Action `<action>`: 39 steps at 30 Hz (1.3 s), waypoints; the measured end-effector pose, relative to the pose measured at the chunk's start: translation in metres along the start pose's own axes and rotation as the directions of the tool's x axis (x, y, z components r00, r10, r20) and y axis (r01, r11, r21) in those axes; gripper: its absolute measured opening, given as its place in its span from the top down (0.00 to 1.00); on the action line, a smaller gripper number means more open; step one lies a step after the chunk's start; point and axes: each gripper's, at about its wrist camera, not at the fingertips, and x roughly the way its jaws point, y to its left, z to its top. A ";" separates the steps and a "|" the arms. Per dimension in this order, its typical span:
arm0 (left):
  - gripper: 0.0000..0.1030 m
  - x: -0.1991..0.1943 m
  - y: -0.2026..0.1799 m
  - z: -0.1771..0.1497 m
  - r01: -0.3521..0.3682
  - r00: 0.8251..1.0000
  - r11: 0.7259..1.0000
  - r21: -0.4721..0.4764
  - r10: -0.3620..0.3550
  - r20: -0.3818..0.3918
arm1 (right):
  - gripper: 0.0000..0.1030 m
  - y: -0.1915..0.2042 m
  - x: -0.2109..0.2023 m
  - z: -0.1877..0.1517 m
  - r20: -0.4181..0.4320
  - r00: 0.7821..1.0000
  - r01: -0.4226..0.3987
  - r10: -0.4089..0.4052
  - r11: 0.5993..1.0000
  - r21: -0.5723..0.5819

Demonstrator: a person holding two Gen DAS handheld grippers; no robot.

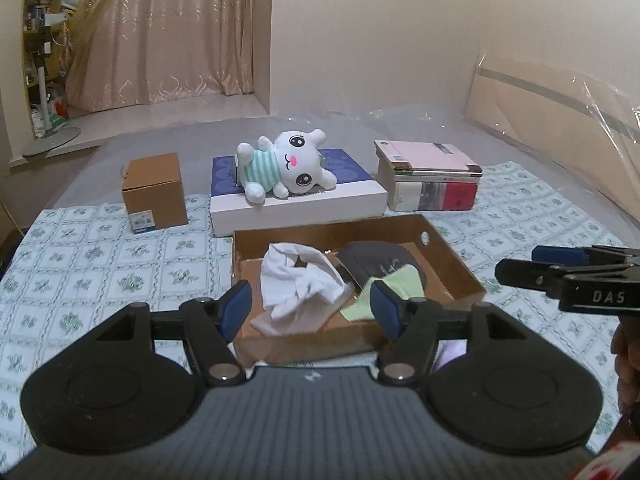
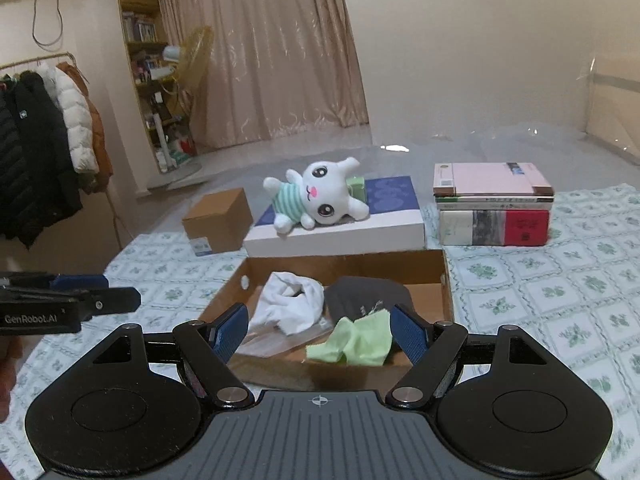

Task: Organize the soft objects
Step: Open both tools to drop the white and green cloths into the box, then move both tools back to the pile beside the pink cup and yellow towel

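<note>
Left gripper (image 1: 310, 312): jaws were found spread, nothing pinched.
Right gripper (image 2: 320, 334): jaws were found spread, nothing held.
Cardboard tray (image 1: 452, 256): was seen on the patterned cloth (image 1: 80, 264), just before both grippers.
Soft items: white cloth (image 1: 296, 284), grey cap (image 1: 376, 264) and green cloth (image 1: 400, 284) were observed lying loose inside the tray.
Plush toy (image 1: 288, 164): was noted lying on the white box (image 1: 304, 204) behind the tray.

Left black plastic claw (image 1: 310, 310): 2 fingers w/ blue ribbed pads (image 1: 236, 308), silver pivot screws, grey ribbed housing, 2 round black discs. Right black plastic claw (image 2: 320, 330): same build, crosshair mark on housing. Side lettering: "DAS" on right, "GenRobot.AI" on left.
</note>
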 end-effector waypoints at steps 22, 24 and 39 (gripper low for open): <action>0.36 -0.113 -0.026 -0.137 -0.068 0.997 0.995 -0.068 0.066 -0.034 | 0.25 0.003 -0.129 -0.117 -0.047 0.996 0.086 -0.082 0.992 0.089; 0.36 -0.115 -0.026 -0.144 -0.064 0.997 0.995 -0.071 0.061 -0.043 | 0.25 0.002 -0.134 -0.122 -0.050 0.995 0.092 -0.088 0.992 0.085; 0.36 -0.109 -0.046 -0.150 -0.052 0.997 0.999 0.018 0.052 -0.050 | 0.25 0.003 -0.135 -0.133 -0.075 0.995 0.077 -0.071 0.994 0.080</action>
